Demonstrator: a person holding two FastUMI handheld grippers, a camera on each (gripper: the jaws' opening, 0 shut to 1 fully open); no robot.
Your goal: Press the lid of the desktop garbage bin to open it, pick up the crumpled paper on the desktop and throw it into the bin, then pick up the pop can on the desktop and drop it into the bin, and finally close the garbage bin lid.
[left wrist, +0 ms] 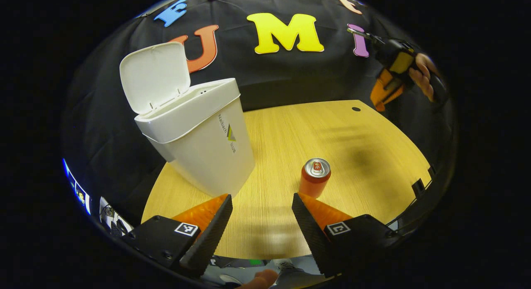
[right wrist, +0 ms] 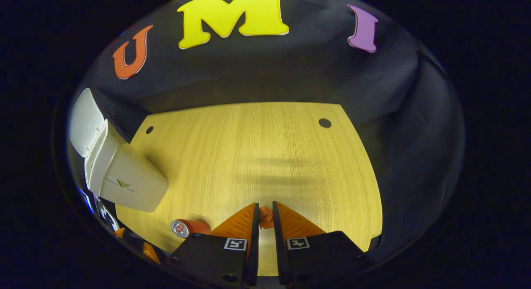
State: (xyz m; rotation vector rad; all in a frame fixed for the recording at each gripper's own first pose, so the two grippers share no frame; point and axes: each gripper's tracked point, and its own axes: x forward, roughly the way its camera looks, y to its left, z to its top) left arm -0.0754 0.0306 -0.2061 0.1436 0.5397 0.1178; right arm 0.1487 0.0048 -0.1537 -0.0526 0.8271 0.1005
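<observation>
The white garbage bin stands at the table's left with its lid flipped up. An orange pop can is upright just beyond my left gripper, which is open and holds nothing, the can lying slightly right of its gap. In the left gripper view, a hand carries my right gripper high at the far right. In the right gripper view, the right gripper is shut on a small orange crumpled paper above the table's near part. There the bin and can lie far left.
The wooden table has a round cable hole near its far edge, and two such holes show in the right gripper view. Black cloth walls close the back and sides. The table's front edge runs just under the left gripper.
</observation>
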